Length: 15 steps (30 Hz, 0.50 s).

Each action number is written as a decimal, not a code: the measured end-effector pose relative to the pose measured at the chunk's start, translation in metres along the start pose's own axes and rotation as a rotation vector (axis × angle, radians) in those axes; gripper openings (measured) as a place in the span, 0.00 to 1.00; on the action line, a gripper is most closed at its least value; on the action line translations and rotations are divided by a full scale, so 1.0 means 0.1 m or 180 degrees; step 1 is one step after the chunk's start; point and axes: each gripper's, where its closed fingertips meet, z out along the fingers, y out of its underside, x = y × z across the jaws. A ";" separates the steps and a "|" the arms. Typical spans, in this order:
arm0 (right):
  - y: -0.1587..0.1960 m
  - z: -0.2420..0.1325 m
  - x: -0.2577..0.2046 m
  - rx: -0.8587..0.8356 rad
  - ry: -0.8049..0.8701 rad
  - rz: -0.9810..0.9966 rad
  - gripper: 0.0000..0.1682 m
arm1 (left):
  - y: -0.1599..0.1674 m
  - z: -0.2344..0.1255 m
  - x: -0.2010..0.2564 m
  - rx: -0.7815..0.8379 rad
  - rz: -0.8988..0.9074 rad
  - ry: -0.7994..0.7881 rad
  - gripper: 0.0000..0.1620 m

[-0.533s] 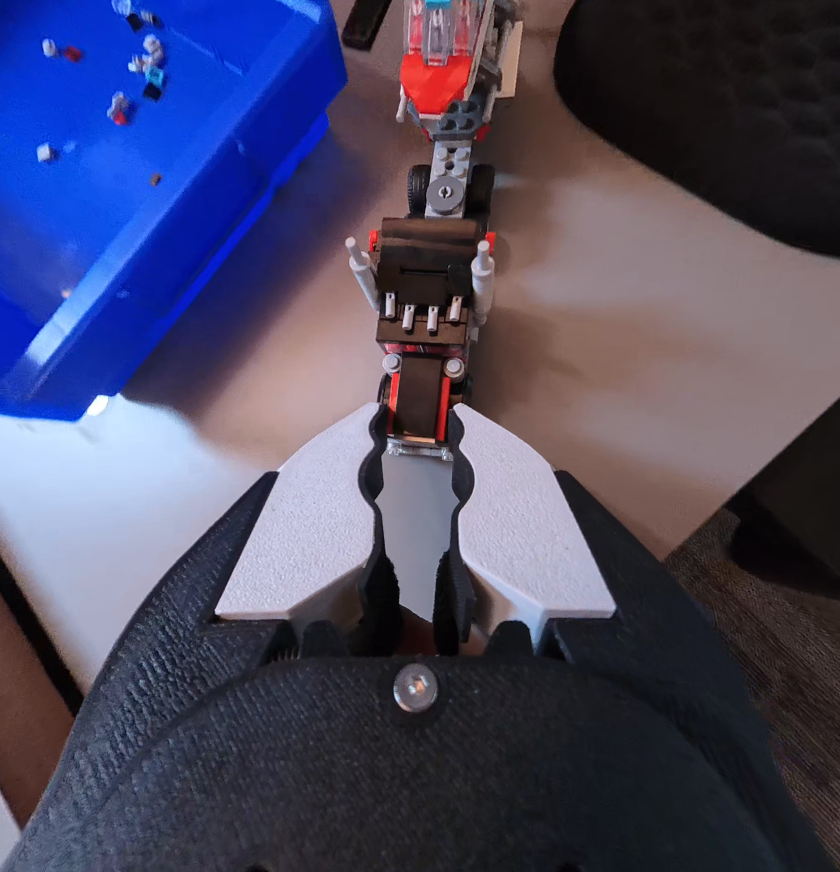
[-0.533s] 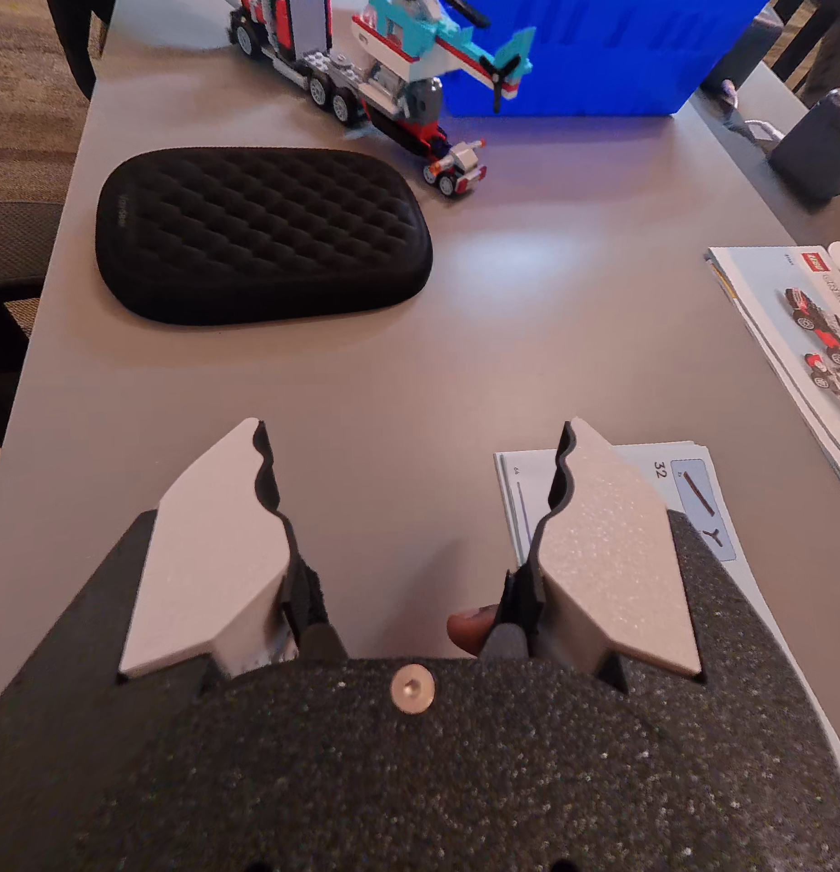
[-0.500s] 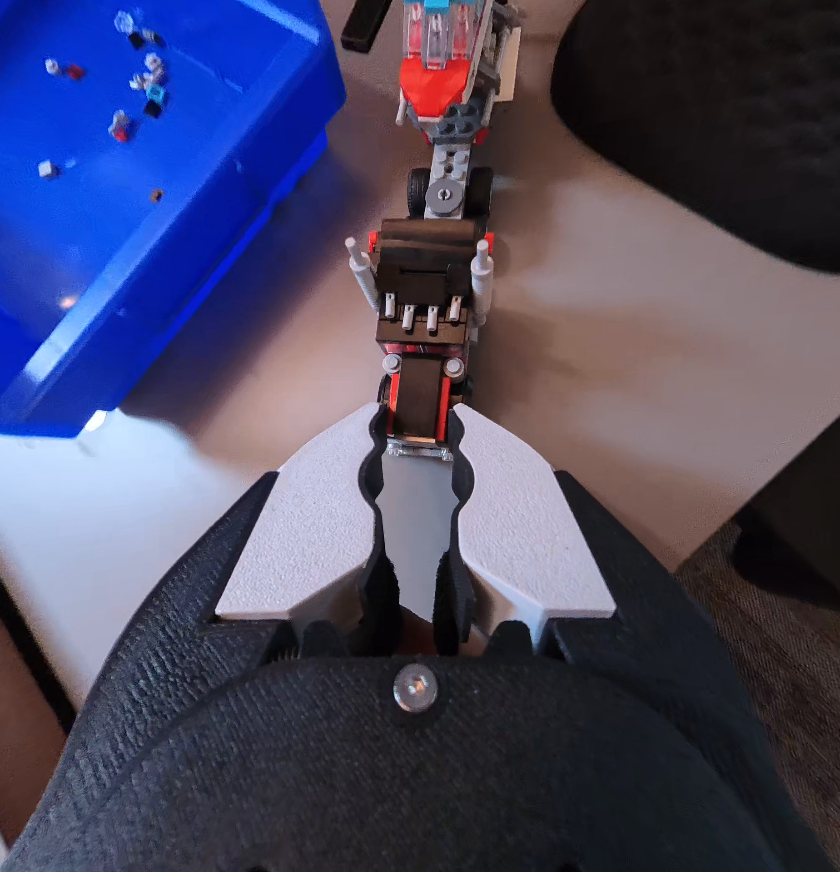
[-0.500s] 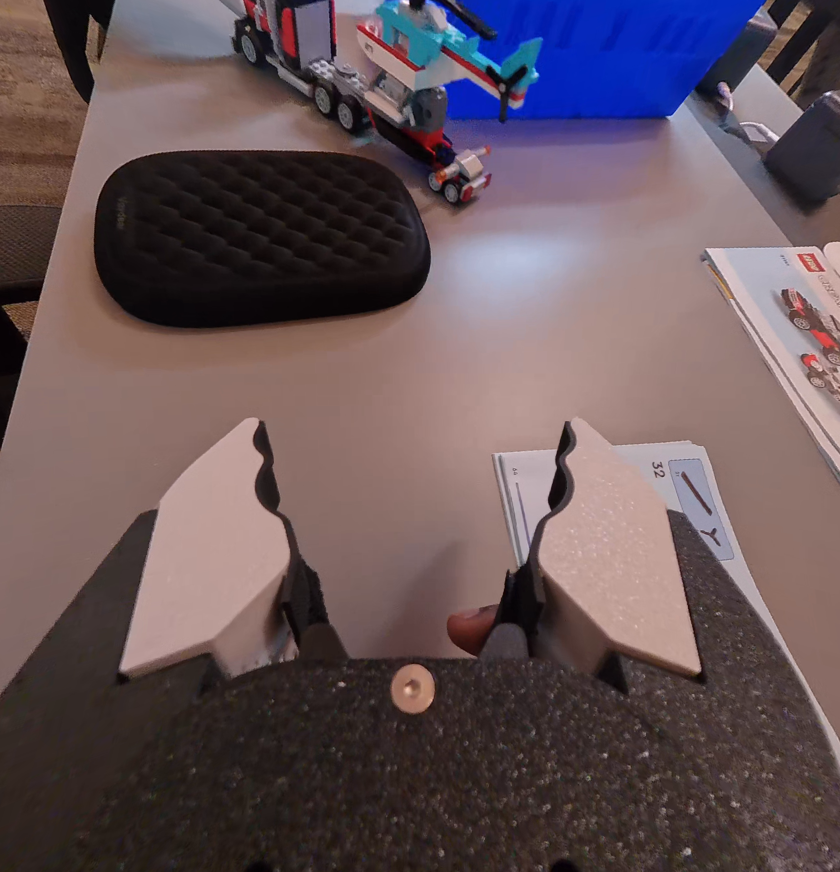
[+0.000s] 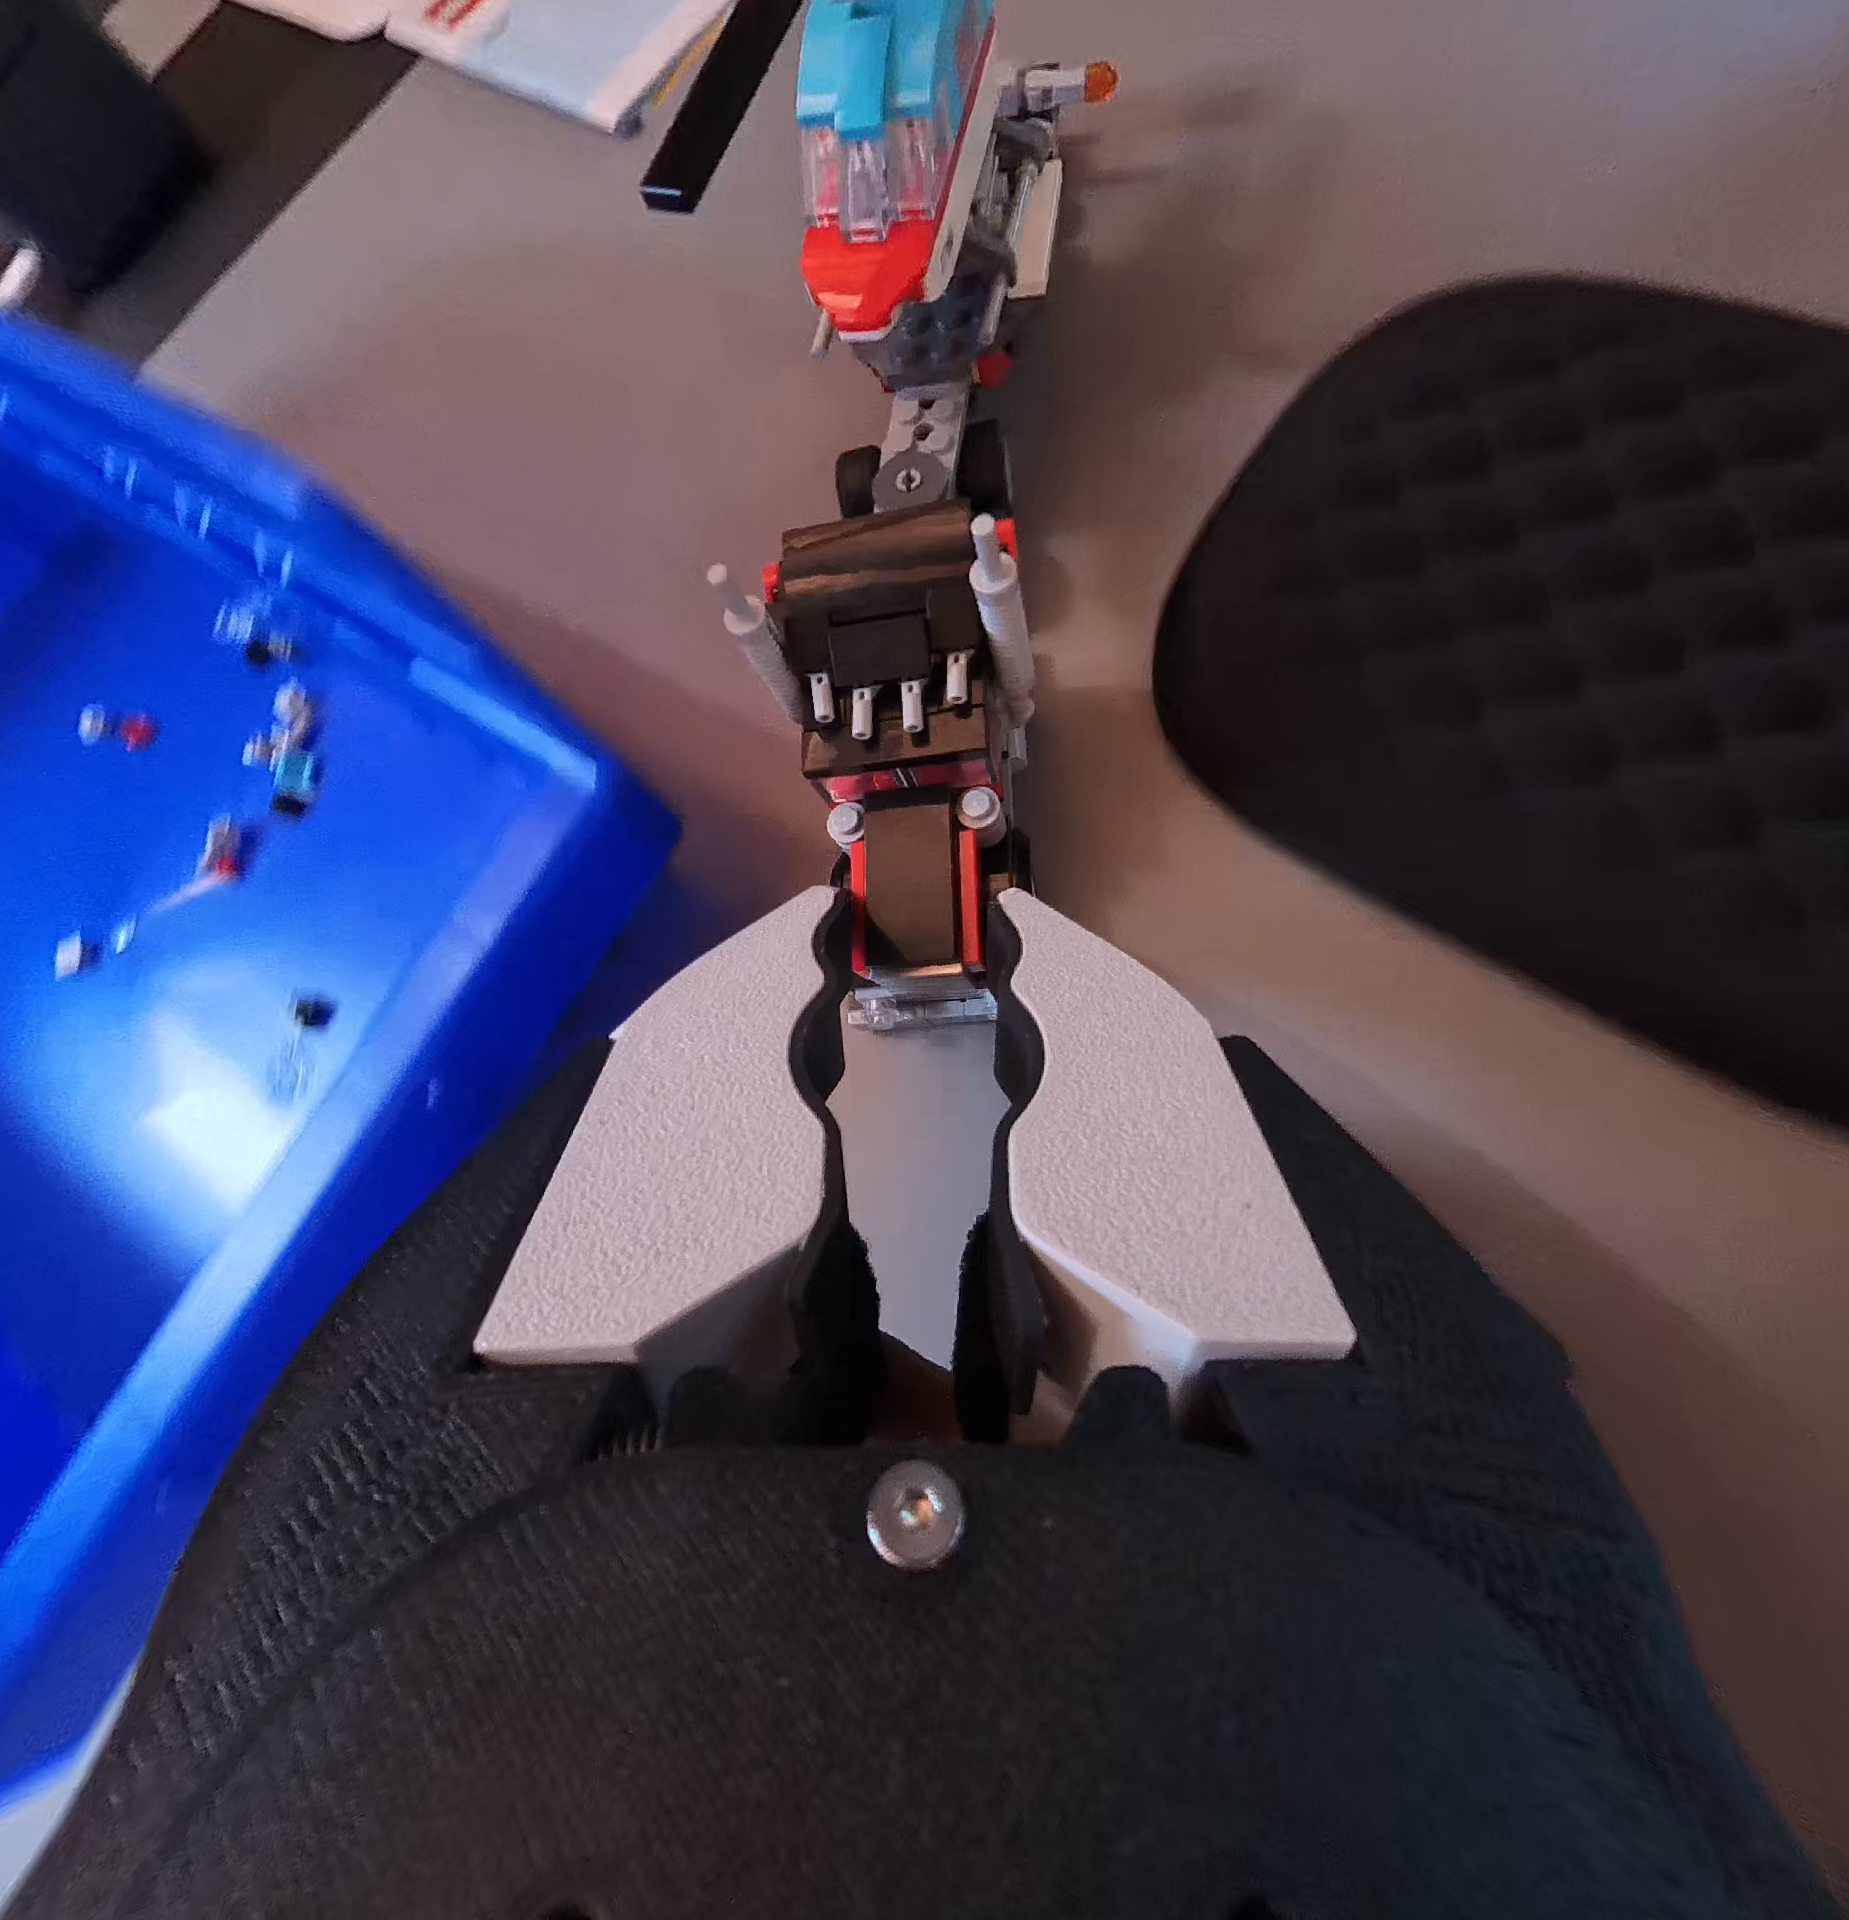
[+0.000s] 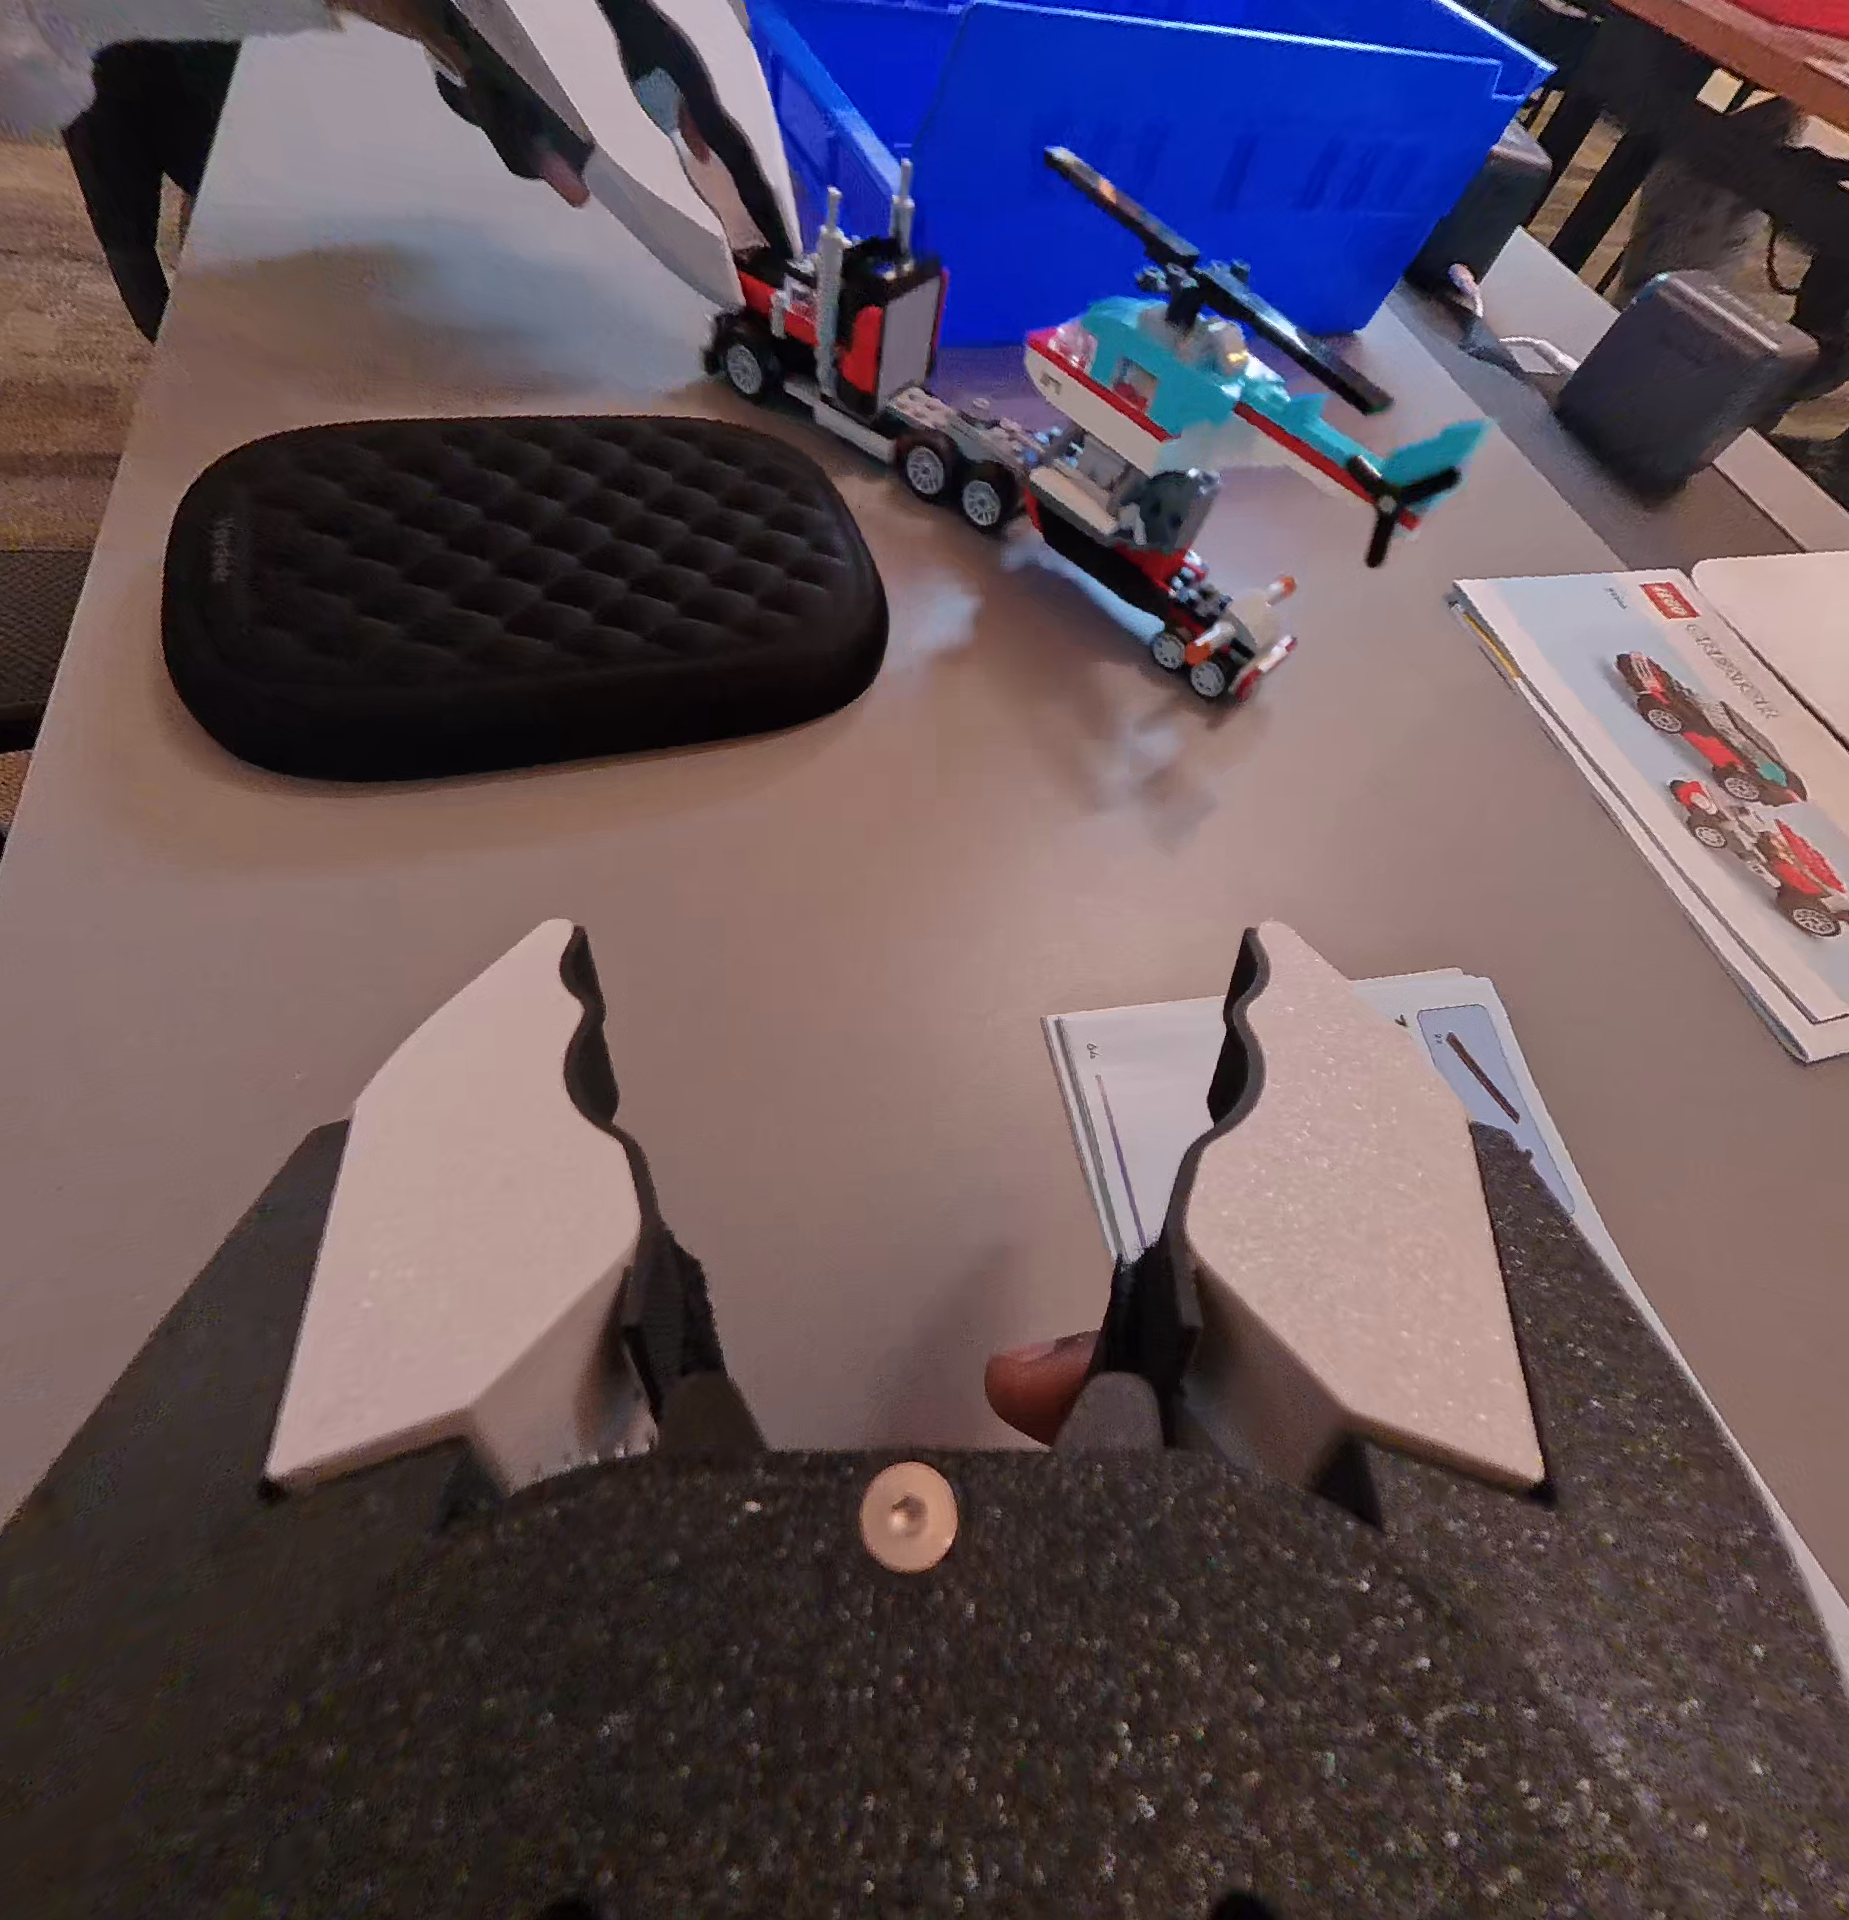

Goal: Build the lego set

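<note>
A black and red lego truck (image 5: pixel 904 717) with a flatbed trailer stands on the grey table (image 6: pixel 899 852); a teal, white and red lego helicopter (image 6: pixel 1200 416) sits on the trailer. My left gripper (image 5: pixel 915 909) is shut on the truck's hood, its fingertips on either side of the nose. In the right wrist view the truck (image 6: pixel 837 322) is at the far side, with the left gripper (image 6: pixel 733 239) on its front. My right gripper (image 6: pixel 904 945) is open and empty, low over the near table.
A blue bin (image 5: pixel 224 987) with several small loose lego pieces is left of the truck. A black quilted pad (image 6: pixel 515 592) lies on the truck's other side. Instruction booklets (image 6: pixel 1678 790) lie at the right, one sheet (image 6: pixel 1128 1091) under my right finger. A dark box (image 6: pixel 1678 384) stands far right. The gap from one gripper's tips to the other's is roughly 30 cm.
The left gripper has pushed the truck and trailer forward along the table, past the blue bin and beside the pad. In the right wrist view the truck is nearer. The right gripper stays open.
</note>
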 end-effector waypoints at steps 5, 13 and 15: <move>-0.02 -0.02 0.03 0.0070 0.0066 0.0036 0.67 | -0.29 0.30 -0.01 0.0055 -0.0003 -0.0033 0.15; -0.03 -0.04 0.05 0.0128 0.0083 0.0073 0.67 | -0.71 0.75 -0.03 0.0111 0.0033 -0.0063 0.15; -0.03 -0.04 0.05 0.0133 0.0082 0.0072 0.67 | -0.81 0.86 -0.04 0.0134 0.0064 -0.0037 0.15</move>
